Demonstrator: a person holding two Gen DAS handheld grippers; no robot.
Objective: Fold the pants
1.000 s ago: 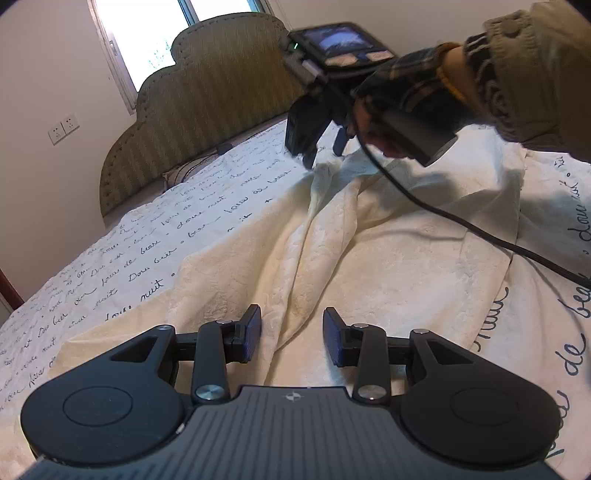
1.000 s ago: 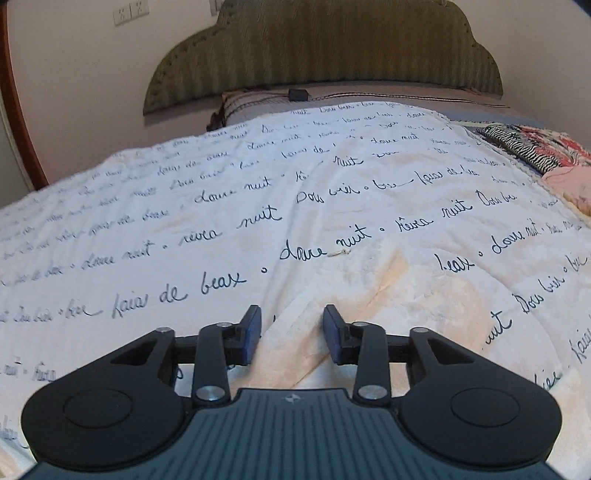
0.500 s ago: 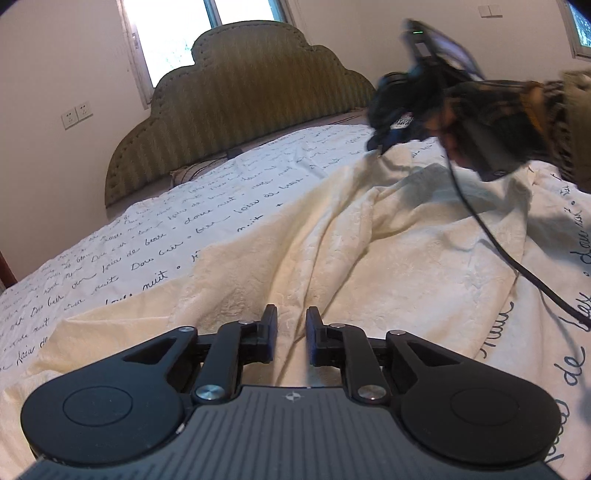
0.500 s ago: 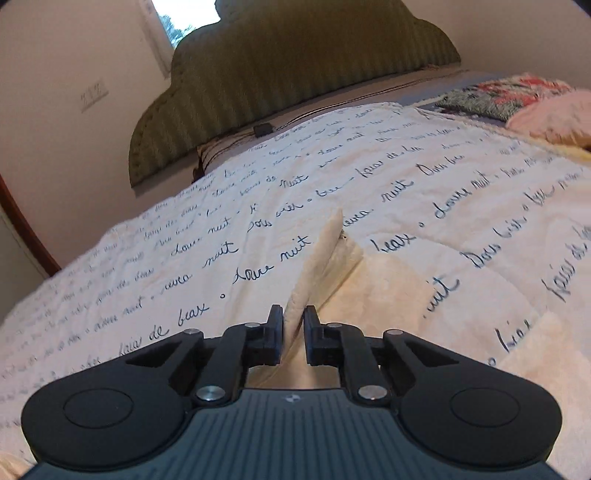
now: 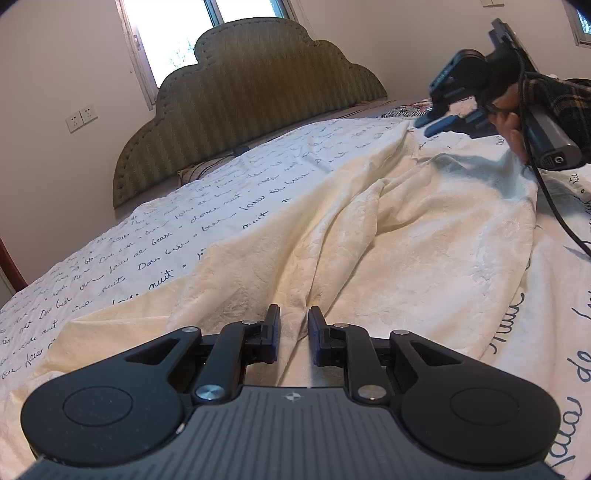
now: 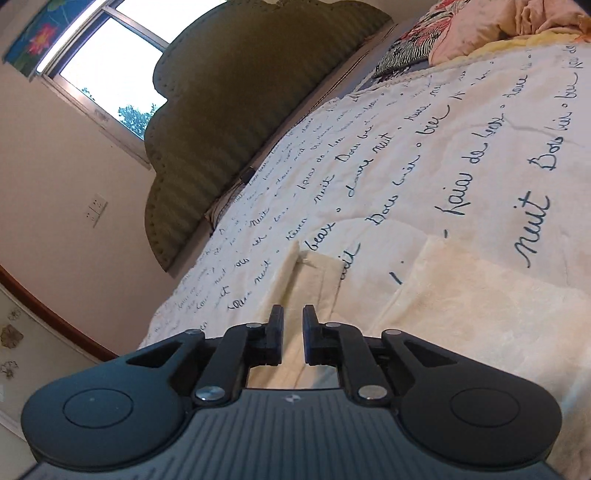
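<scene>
On the bed, only the left view shows the right tool gripping pants.

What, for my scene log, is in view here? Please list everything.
pants: 1, cream, rumpled on bedspread
bedspread: 1, white, dark script, on bed
headboard: 1, olive, far end
window: 1, bright, behind headboard
wall sockets: 2, white, left of headboard
patterned bedding: pile, pink and zebra, far right
left tongs: 1, black, jaws opening, pants fold between
right tongs: 1, black, clamped on pants edge
hand: 1, plaid-sleeved, holding right tongs
</scene>
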